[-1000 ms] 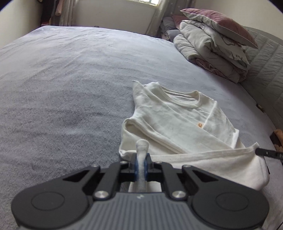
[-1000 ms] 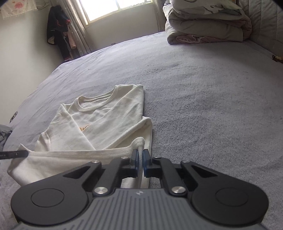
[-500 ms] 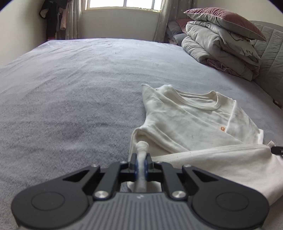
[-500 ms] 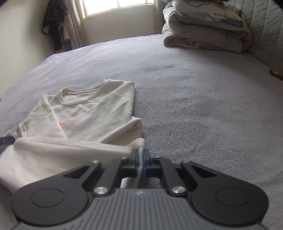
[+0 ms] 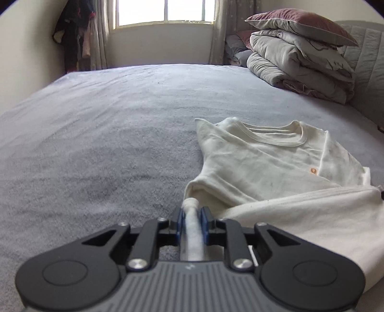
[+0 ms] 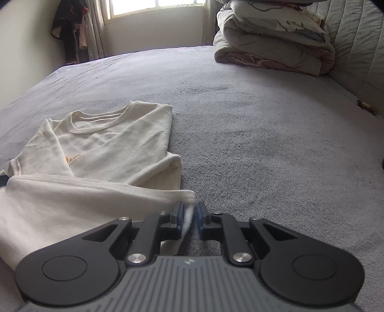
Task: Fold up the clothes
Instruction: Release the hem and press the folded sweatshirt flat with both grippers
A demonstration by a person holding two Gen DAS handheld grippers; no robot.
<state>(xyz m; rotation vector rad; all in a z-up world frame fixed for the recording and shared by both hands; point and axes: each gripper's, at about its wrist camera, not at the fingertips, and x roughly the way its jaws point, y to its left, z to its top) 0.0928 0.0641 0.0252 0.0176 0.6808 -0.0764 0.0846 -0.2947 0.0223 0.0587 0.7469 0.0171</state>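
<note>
So both grippers are sitting low over the grey bed (image 5: pixel 100 134), each at a corner of the cream T-shirt's (image 5: pixel 259 165) bottom hem. The shirt is lying collar-away on the bed, sleeves already folded in over the chest, and the hem end is doubled up over the lower body, forming a thick fold just in front of the fingers.

Left gripper (image 5: pixel 192 222): the blue-padded fingers (image 5: pixel 179 223) are only a narrow gap apart and they are opening right now. A rolled bit of the hem corner is still sitting between them, filling pretty much the whole gap and brushing both pads, so I honestly cannot tell whether they are still pinching it or just touching.

Right gripper (image 6: pixel 189 217): same deal, narrow and opening. Here you can see more. The hem corner is leaning against the pad nearer the shirt, and there is a clear sliver of bed showing between the cloth and the other pad (image 6: pixel 200 218), so it is not clamping any more.

Relative to the shirt, the stack of folded duvets (image 5: pixel 300 62) with a pillow on top is sitting well beyond the collar toward the headboard, and the window (image 5: pixel 163 12) is far past it at the end of the bed.
</note>
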